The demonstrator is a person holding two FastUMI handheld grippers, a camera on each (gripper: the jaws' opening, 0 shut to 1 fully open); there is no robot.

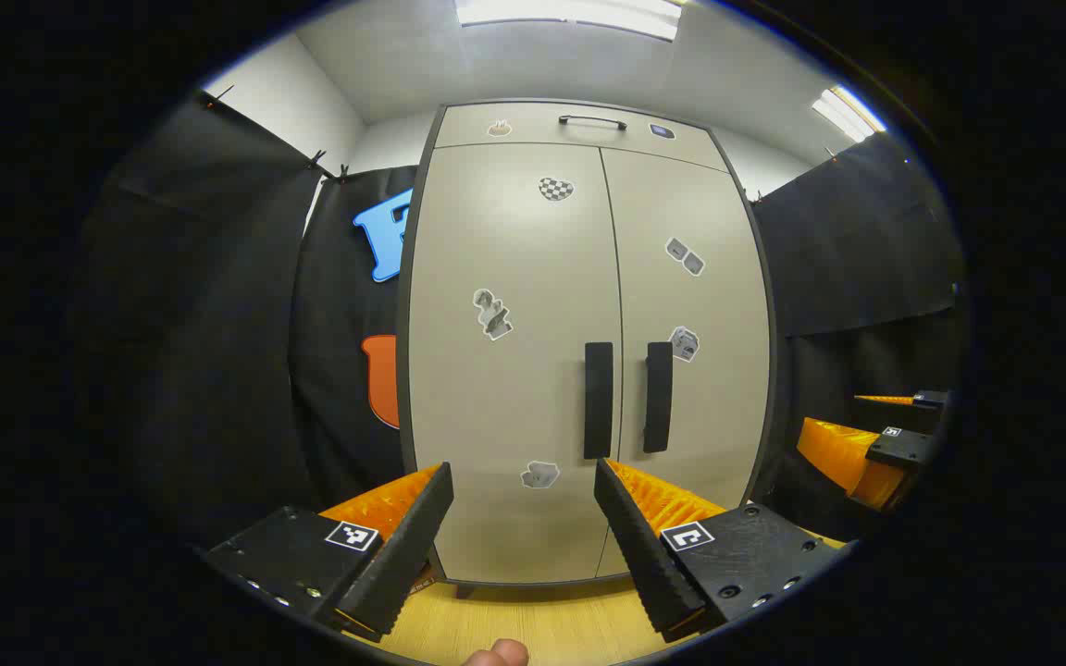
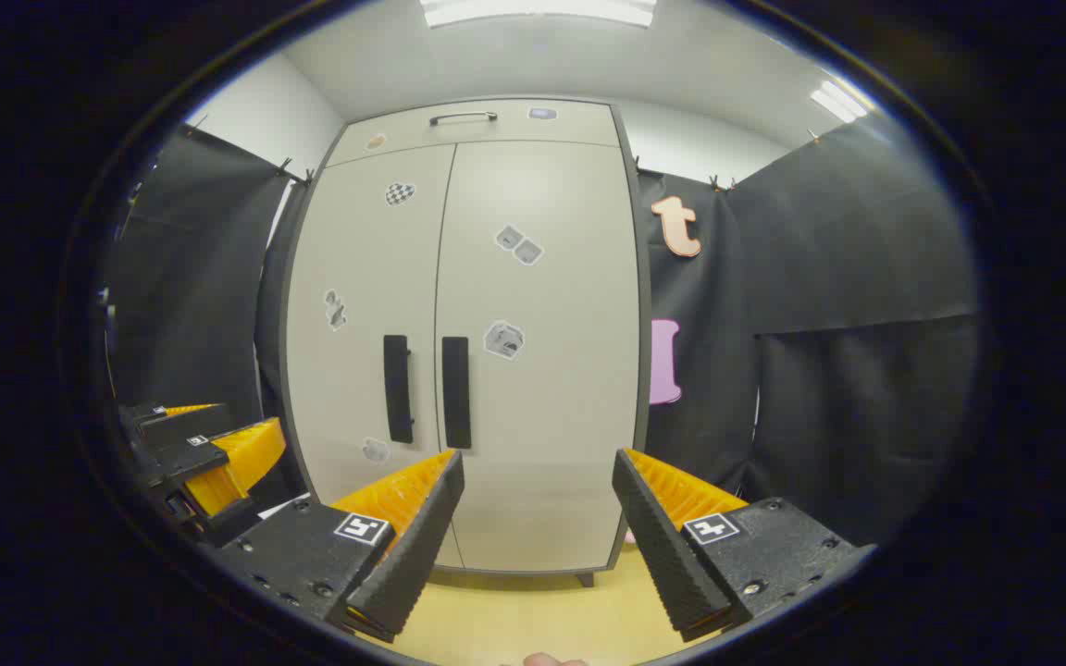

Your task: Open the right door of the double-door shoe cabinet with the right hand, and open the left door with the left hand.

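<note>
Each gripper (image 1: 524, 476) carries ridged fingers, screwed mounts and square black-and-white markers

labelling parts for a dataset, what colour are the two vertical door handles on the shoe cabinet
Black, both tall vertical bar handles on the pale beige cabinet doors; clearest in the left gripper view.

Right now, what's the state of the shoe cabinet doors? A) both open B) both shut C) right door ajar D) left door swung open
B: the left door and right door sit flush along the centre seam, and both grippers, left and right, hang open short of the handles.
</note>
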